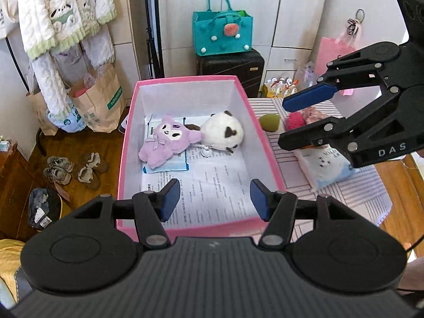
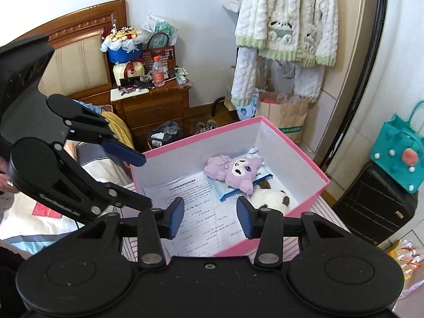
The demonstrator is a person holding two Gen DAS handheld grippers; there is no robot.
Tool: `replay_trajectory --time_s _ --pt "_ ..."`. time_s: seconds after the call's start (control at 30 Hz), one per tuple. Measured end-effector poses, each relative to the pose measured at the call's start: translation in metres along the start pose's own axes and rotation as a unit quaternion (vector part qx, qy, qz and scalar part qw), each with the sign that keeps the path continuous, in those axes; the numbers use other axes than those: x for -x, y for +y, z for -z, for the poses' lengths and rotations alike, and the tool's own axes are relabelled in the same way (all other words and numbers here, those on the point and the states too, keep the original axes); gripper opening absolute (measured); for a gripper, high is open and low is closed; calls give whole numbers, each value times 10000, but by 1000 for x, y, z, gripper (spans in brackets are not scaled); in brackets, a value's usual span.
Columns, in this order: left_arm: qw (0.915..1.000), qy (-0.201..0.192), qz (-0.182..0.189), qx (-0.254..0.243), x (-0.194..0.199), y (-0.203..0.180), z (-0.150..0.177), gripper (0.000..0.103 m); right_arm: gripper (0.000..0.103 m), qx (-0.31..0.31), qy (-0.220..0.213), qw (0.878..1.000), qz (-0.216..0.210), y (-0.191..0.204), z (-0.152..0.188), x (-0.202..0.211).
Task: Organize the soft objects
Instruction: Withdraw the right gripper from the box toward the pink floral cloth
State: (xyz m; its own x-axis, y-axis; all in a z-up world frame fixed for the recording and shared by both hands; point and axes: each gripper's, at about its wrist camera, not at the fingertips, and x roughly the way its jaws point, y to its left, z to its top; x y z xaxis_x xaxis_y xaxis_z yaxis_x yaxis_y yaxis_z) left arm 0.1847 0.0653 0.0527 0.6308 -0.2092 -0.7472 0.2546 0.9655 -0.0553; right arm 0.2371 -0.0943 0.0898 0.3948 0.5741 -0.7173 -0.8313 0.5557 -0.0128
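Both tools spread, empty: left tool [image 1: 214, 198], right tool [image 2: 210, 217]. Purple plush [image 1: 169, 140] touching white plush [image 1: 222, 132] at pink box's [image 1: 124, 143] far end.

Both views are bright with daylight and sharp near the middle. In the left wrist view, sun falls strongly on the white cupboard doors [image 1: 299, 13] at the far right, washing them out, and the wooden floor [image 1: 87, 143] on the left lies in shade. In the right wrist view the pale wall [image 2: 185, 2] is evenly lit. Fisheye distortion bends straight edges toward the borders, where dark corners show and detail softens.
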Motion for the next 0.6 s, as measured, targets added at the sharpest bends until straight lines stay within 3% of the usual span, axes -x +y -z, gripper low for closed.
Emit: replay_trajectory --time_s 0.6 --pt "9974 -35 87 -720 49 -62 25 70 74 -103 -375 9989 272 27 59 77"
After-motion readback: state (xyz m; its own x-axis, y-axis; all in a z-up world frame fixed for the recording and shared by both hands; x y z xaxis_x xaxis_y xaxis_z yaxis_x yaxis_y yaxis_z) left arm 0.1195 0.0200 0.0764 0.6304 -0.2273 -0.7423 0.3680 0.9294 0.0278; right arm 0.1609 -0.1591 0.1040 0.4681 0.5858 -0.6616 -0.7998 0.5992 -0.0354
